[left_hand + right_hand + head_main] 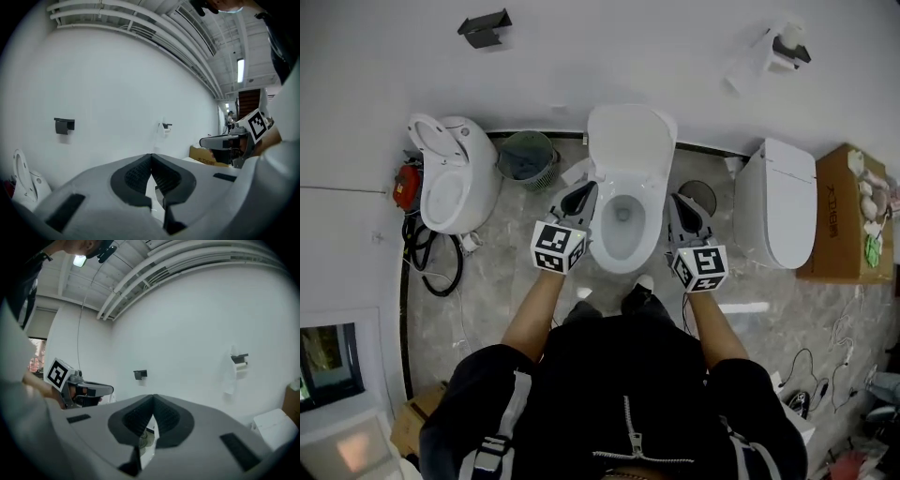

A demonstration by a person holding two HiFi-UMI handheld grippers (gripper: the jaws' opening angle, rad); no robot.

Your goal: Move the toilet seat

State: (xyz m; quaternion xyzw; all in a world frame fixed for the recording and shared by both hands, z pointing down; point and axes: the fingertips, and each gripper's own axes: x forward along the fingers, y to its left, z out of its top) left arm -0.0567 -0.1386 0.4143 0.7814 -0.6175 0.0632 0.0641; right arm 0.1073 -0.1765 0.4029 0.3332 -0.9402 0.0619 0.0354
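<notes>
With both pairs of jaws pressed together on nothing, the left gripper (580,194) and the right gripper (682,203) hang on either side of the middle toilet (622,230), neither touching it. Each tool has a matte grey plastic body, black ribbed pads (138,174) meeting in a V, and a cube with black-and-white square markers.

The toilet seat (630,141), a smooth, glossy white rounded panel, stands raised at the wall behind the open oval bowl. Whether a separate ring lies on the rim cannot be determined.

Count of toilets: three, all glossy white.
- The left toilet (459,187) has its lid up.
- The right toilet (778,202) is closed.

Between the left and middle toilets sits one green ribbed basket (527,157). Wall holders: two, one black (485,28), one carrying white paper (776,49). One brown cardboard box (844,211) stands beside the right toilet. The floor (502,281) is grey, marble-patterned tile.
</notes>
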